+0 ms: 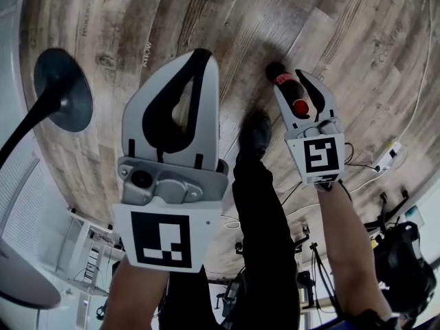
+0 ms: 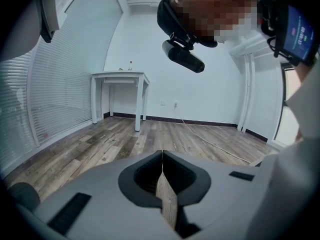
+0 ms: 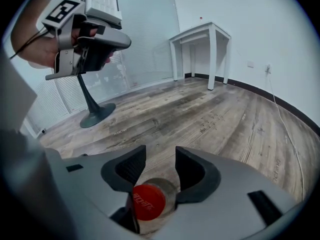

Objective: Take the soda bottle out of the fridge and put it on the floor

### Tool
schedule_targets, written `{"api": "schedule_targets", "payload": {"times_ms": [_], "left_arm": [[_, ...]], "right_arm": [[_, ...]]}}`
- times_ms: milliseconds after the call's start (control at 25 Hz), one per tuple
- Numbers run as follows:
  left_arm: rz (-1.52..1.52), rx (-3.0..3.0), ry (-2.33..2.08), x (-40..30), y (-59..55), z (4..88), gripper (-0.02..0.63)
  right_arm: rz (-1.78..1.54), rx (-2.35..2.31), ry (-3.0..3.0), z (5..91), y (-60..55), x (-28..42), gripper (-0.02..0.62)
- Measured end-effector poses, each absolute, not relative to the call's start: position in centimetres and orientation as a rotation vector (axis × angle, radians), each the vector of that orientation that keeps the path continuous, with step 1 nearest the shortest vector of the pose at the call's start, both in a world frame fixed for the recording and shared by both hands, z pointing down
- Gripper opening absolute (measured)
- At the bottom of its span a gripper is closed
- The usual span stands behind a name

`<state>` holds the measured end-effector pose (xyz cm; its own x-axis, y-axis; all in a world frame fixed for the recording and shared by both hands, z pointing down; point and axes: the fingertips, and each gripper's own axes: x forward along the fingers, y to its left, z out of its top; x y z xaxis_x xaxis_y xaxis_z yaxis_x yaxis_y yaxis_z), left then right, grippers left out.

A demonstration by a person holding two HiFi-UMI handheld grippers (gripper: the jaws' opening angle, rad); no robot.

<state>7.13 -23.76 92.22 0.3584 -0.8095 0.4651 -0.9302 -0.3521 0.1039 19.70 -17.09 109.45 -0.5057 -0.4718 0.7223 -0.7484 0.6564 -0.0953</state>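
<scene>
Far left: black pedestal stand (image 1: 63,99), its round base flat on the wood-plank floor (image 1: 206,12).

Left gripper (image 1: 204,55): held high above the floor and aimed out across the room. Jaws closed on each other with only a thin seam between the pads (image 2: 162,156). Nothing is between them. A white table (image 2: 120,76) stands by the far wall ahead of it.

Centre: the person's dark trouser leg and shoe (image 1: 256,133), planted on the floor between the two grippers.

Right of the shoe: soda bottle (image 1: 277,71), dark body and red label, upright on the floor.

Right gripper (image 1: 289,81): low over the bottle, one jaw on either side of its top. Seen from its own camera (image 3: 160,154), the jaws stand apart and the bottle's red cap (image 3: 146,202) sits in the gap, nearer the left-hand jaw. There is open space on the other side, so no squeeze on the bottle. I cannot tell whether the cap touches the nearer jaw.

Far right: white power strip (image 1: 388,153) on the floor, cables running from it.
</scene>
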Motion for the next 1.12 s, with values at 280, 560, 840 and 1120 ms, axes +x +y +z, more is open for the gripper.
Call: {"api": "schedule_targets", "payload": {"times_ms": [280, 560, 840, 1120], "left_arm": [[0.463, 2.299, -1.513, 7.9, -23.8, 91.1, 0.020], [0.438, 2.310, -1.511, 8.1, -23.6, 90.2, 0.020], [0.414, 2.337, -1.520, 8.1, -23.6, 87.9, 0.020], [0.348, 2.375, -1.553, 8.7, -24.6, 82.4, 0.020]], "right_arm": [[0.521, 0.938, -2.204, 108.5, -16.8, 19.3, 0.204], [0.496, 0.960, -2.211, 107.0, -17.1, 19.8, 0.204], [0.451, 0.981, -2.243, 104.0, -17.4, 19.5, 0.204], [0.372, 1.075, -2.296, 97.0, -20.2, 19.4, 0.201]]}}
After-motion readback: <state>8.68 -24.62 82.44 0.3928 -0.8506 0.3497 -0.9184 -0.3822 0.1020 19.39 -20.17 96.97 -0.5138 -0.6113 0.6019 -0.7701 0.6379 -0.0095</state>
